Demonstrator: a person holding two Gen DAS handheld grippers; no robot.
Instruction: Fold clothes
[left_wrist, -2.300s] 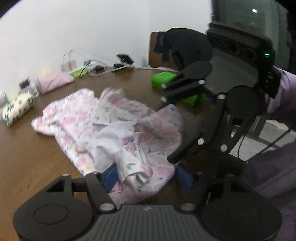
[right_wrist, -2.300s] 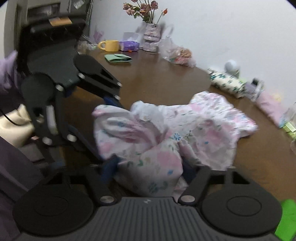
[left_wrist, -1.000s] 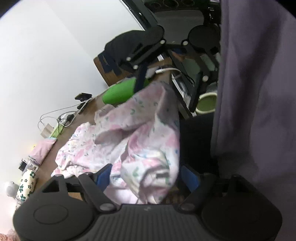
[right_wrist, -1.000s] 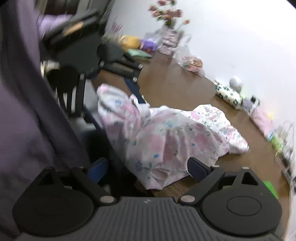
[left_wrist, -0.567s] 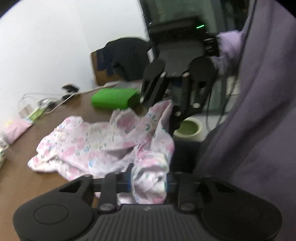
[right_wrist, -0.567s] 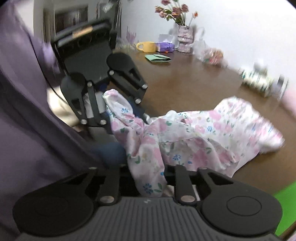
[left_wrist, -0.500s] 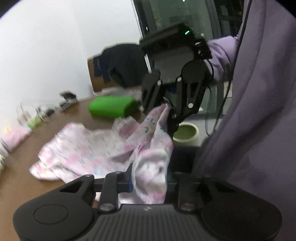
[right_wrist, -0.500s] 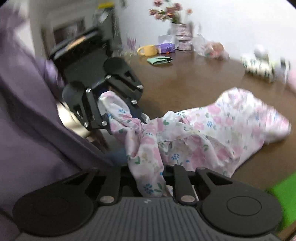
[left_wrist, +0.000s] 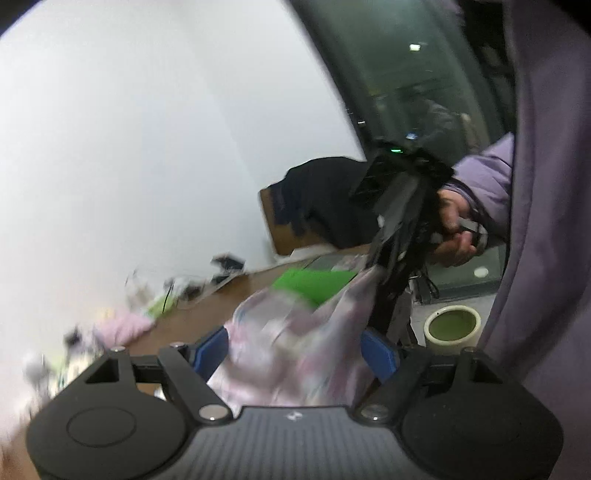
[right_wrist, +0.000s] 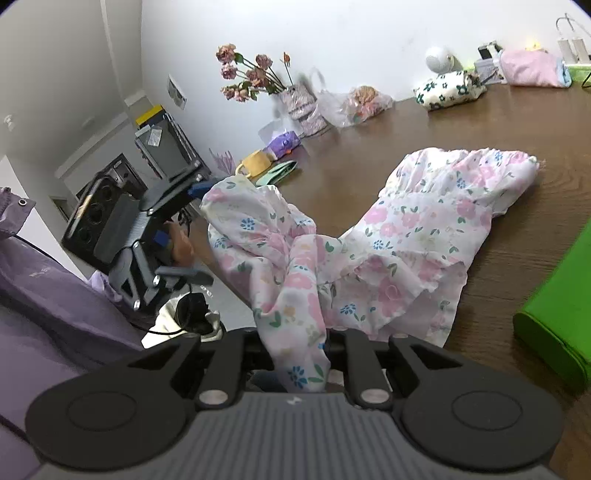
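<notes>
A white garment with pink flowers (right_wrist: 417, 236) lies partly on the brown table (right_wrist: 535, 129) and is lifted at its near edge. My right gripper (right_wrist: 295, 350) is shut on one part of its edge, near the table's front. My left gripper (left_wrist: 295, 343) has its blue pads (left_wrist: 378, 354) wide apart, with blurred floral cloth (left_wrist: 295, 343) between them. In the right wrist view the left gripper (right_wrist: 195, 192) is raised at the left, at another end of the garment. In the left wrist view the right gripper (left_wrist: 384, 273) hangs above the cloth.
A green bag (right_wrist: 554, 295) lies at the table's right. A vase of dried flowers (right_wrist: 295, 99), a yellow mug (right_wrist: 255, 162), a floral pouch (right_wrist: 448, 90) and a pink pouch (right_wrist: 528, 68) line the far edge. A green-lined bin (left_wrist: 452, 325) stands on the floor.
The left gripper's jaws have gone from shut on the cloth to wide apart, and it has swung upward. The right gripper stays shut on the garment, which is now stretched out more.
</notes>
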